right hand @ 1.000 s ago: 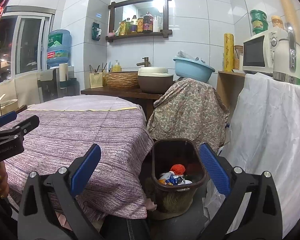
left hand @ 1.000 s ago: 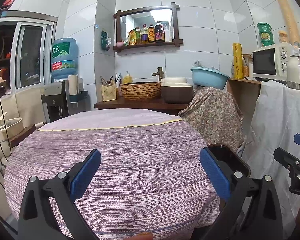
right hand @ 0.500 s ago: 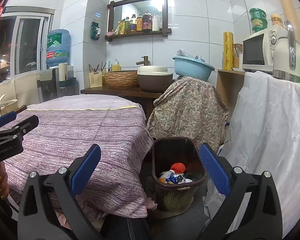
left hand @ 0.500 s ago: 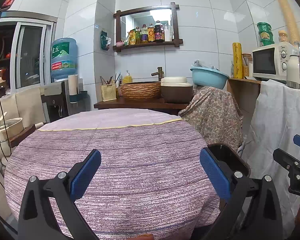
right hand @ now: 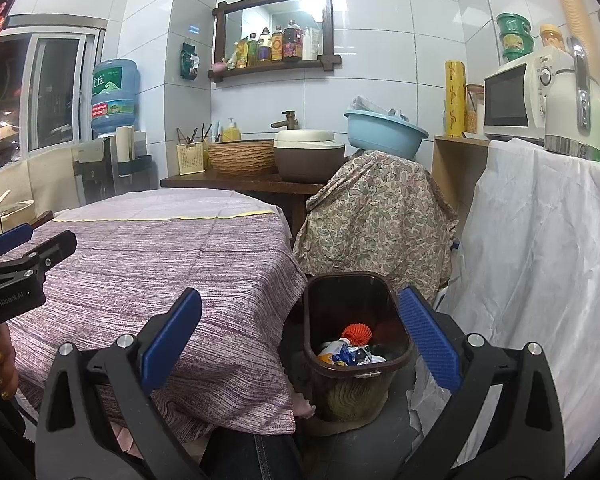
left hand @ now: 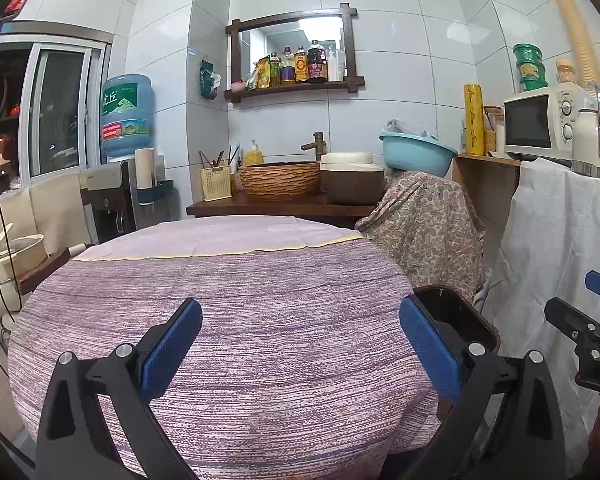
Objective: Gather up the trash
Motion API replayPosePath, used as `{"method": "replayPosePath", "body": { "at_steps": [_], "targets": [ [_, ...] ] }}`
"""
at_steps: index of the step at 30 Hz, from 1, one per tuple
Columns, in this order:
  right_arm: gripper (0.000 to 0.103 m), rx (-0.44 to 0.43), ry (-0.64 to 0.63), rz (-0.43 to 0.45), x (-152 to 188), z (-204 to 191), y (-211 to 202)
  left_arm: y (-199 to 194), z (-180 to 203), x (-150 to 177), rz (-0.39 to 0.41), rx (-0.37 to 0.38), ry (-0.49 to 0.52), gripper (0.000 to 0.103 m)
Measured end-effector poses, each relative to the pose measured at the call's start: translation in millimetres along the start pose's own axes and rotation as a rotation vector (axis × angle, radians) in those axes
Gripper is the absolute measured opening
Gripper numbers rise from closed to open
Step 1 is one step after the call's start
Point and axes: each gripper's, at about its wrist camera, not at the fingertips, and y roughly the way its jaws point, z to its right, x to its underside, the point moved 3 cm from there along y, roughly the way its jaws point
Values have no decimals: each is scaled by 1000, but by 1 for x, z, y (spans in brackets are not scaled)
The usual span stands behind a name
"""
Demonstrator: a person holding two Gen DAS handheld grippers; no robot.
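We hold our left tongs (left hand: 300, 344) spread wide over the round counter (left hand: 236, 320) draped in a purple-and-white woven cloth, with nothing between the blue pads. The cloth shows bare in front of us; no loose scrap appears on it in either view.

Our right tongs (right hand: 300, 340) are just as wide open and empty, angled down past the counter's edge so that the dark brown plastic waste bin (right hand: 396, 362) sits between the fingers in the picture. That bin stands on the floor just beside the hanging cloth, close enough to drop things in without leaving the counter, which is likely why it is set there. The trash (right hand: 348, 350) is already inside it: crumpled wrappers, something white and blue, and an orange spiky ball on top. From the left view only the bin's rim (left hand: 460, 308) peeks out beyond the right finger.

We judge the collecting to be finished or nearly so, since nothing is left on the counter that we can see and both pairs of tongs hang free. We would keep the right tongs pointed toward the bin to check that the pile has settled below the rim. Whether anything lies on the floor behind the bin or under the cloth we cannot tell.
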Motion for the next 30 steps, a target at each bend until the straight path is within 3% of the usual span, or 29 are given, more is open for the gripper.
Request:
{"method": "replayPosePath", "body": {
  "at_steps": [30],
  "targets": [
    [98,1,15,-14,4,-7,1,3,2,2,-15,16,9,98]
  ]
}}
